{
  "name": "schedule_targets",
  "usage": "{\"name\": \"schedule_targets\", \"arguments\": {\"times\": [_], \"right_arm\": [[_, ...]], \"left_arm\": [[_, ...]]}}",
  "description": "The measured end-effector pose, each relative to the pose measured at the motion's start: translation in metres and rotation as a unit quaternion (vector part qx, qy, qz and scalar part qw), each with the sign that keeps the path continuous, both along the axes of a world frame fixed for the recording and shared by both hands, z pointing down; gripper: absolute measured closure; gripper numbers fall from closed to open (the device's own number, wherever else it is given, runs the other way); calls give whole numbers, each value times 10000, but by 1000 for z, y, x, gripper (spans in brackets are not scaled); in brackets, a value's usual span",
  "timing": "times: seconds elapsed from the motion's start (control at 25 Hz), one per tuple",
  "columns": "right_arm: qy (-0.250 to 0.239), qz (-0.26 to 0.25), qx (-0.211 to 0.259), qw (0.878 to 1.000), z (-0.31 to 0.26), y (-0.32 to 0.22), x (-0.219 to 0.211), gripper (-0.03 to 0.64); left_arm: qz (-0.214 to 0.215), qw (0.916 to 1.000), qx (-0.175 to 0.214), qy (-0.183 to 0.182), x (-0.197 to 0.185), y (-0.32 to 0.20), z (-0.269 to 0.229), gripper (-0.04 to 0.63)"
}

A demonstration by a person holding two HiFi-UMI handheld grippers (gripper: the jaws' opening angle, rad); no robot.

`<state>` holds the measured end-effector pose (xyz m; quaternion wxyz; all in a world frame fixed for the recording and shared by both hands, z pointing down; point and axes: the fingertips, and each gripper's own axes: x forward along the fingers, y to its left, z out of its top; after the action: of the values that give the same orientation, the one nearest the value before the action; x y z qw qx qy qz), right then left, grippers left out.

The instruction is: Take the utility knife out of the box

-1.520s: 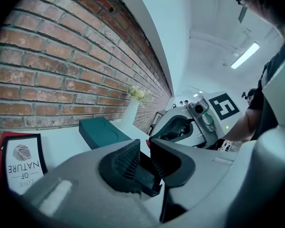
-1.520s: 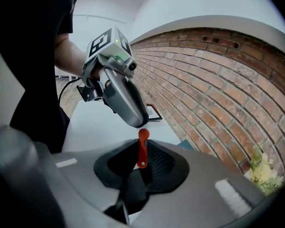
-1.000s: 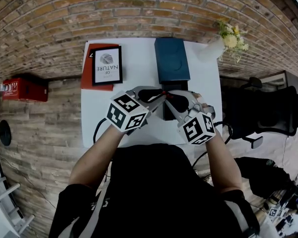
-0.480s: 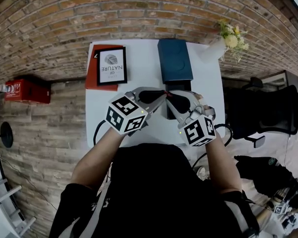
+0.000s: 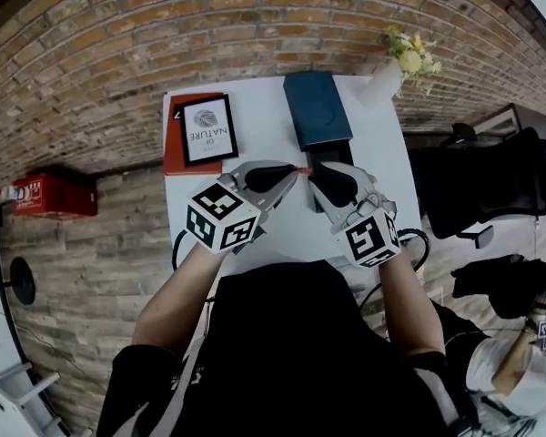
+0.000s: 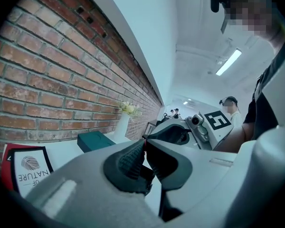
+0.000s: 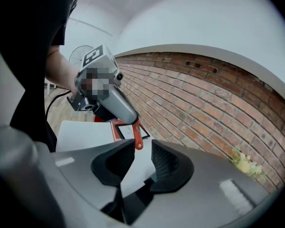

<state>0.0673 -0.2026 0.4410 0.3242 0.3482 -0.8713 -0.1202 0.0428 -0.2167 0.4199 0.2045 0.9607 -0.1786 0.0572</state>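
**Head view.** A white table (image 5: 255, 239) stands against a brick wall (image 5: 109, 53), and a teal box (image 5: 316, 107) lies flat on it. A black tray (image 5: 333, 152) adjoins the near end of the box. Left of the box, a framed print (image 5: 209, 127) rests on a red book (image 5: 173, 153). Right of the box, by its far end, stands a white vase (image 5: 385, 82) with yellow and white flowers. The two grippers meet tip to tip on the near side of the box, raised above the table, each with its marker cube towards the person.

**Left gripper** (image 6: 144, 146). The jaws are pressed together on the utility knife (image 7: 137, 136), a slim red one. It is pinched by one end, and the rest sticks out beyond the jaw tips. The knife is therefore outside the box, held in the air just on its near side. In the head view it sits at the left edge of the black tray. In the left gripper view only a thin red sliver shows between the ribbed pads, and the box and vase appear beyond them.

**Right gripper** (image 7: 143, 149). The jaws are spread and have just been opening. The free end of the knife reaches the mouth of the gap between them, but neither pad presses on it
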Motion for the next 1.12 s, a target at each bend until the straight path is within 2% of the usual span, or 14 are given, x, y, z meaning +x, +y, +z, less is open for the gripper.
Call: {"name": "schedule_targets", "arguments": {"times": [0.2, 0.36, 0.6, 0.8, 1.12], "right_arm": [[-73, 227, -92, 9997, -5, 12, 13, 508], [-100, 395, -79, 9991, -11, 14, 39, 502], [-753, 524, -171, 9956, -26, 12, 81, 503], [-982, 323, -11, 9946, -42, 11, 126, 506], [-1896, 130, 262, 9814, -88, 5, 202, 552]], "left_arm": [[15, 9998, 158, 101, -2, 1, -11, 578], [-181, 9994, 218, 198, 0, -3, -20, 578], [-519, 9980, 361, -15, 12, -13, -28, 578], [-854, 9948, 504, -218, 39, -19, -42, 577], [-1320, 9875, 814, -267, 98, -20, -83, 577]]}}
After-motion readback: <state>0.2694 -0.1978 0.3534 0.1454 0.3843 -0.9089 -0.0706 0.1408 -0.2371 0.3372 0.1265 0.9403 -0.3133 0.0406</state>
